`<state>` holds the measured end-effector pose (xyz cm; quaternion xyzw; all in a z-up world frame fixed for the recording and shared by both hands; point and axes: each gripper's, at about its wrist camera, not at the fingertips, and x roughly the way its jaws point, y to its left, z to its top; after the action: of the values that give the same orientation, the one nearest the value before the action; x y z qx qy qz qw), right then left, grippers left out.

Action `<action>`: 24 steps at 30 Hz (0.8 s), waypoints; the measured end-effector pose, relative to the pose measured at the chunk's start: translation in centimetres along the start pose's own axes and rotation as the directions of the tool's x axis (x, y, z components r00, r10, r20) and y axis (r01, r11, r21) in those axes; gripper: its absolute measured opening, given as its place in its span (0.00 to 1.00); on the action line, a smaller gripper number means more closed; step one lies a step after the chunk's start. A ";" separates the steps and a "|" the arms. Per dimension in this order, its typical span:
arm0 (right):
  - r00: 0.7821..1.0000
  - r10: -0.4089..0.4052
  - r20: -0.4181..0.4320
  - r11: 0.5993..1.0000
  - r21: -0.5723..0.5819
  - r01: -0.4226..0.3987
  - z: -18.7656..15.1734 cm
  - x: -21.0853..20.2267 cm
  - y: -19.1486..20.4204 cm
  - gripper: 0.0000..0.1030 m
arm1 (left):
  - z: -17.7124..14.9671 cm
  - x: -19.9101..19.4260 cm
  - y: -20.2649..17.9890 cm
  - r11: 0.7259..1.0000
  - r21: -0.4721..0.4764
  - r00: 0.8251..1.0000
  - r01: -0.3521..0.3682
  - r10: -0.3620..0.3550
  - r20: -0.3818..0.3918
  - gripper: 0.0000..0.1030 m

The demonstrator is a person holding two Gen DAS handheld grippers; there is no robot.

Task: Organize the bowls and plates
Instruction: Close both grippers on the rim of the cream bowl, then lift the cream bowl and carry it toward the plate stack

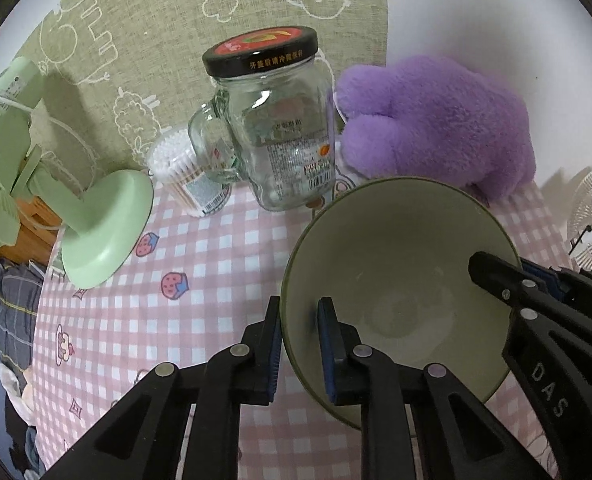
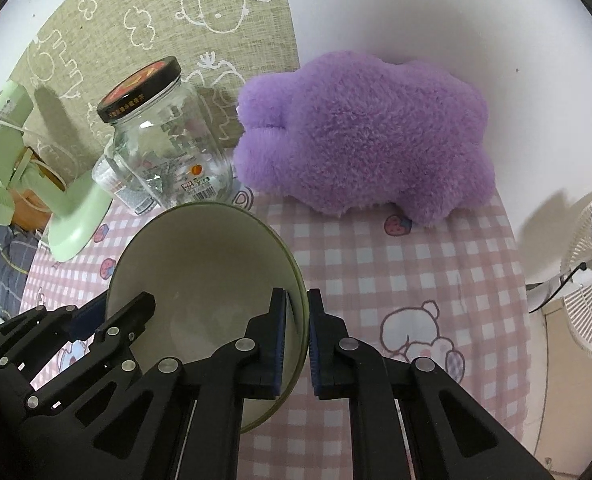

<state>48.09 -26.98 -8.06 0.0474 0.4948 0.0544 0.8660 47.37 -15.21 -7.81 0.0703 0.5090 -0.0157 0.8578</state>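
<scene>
Left claw [image 1: 300, 348]: enters from the lower centre of its own view, angled steeply downward, jaws closed on the rim of the bowl [image 1: 396, 264], one blue pad outside the wall and one inside. In the right wrist view it sits at lower left.

Right claw [image 2: 296, 344]: enters from the lower centre of its view, likewise pitched down, pads clamped on the opposite rim. In the left wrist view it occupies the right edge.

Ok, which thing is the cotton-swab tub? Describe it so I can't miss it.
Start at the purple plush, then go left past the black-lidded glass jar. The tub sits between that jar and the green fan's base: clear, small, packed with white swab tips.
</scene>
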 end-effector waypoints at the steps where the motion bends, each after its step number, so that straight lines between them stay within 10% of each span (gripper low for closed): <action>1: 1.000 0.000 0.001 1.000 0.000 0.000 -0.1 -0.2 0.0 0.12 | -0.1 -0.1 0.0 1.000 0.001 1.000 0.000 0.000 -0.001 0.14; 24: 0.999 -0.015 -0.033 1.000 0.004 0.015 -5.9 -6.2 1.4 0.12 | -6.1 -5.9 0.2 1.000 0.003 1.000 0.028 -0.028 -0.001 0.14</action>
<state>39.77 -26.31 -5.57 0.0447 0.5096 0.0477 0.8579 39.24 -14.49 -5.47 0.0645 0.5103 -0.0288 0.8571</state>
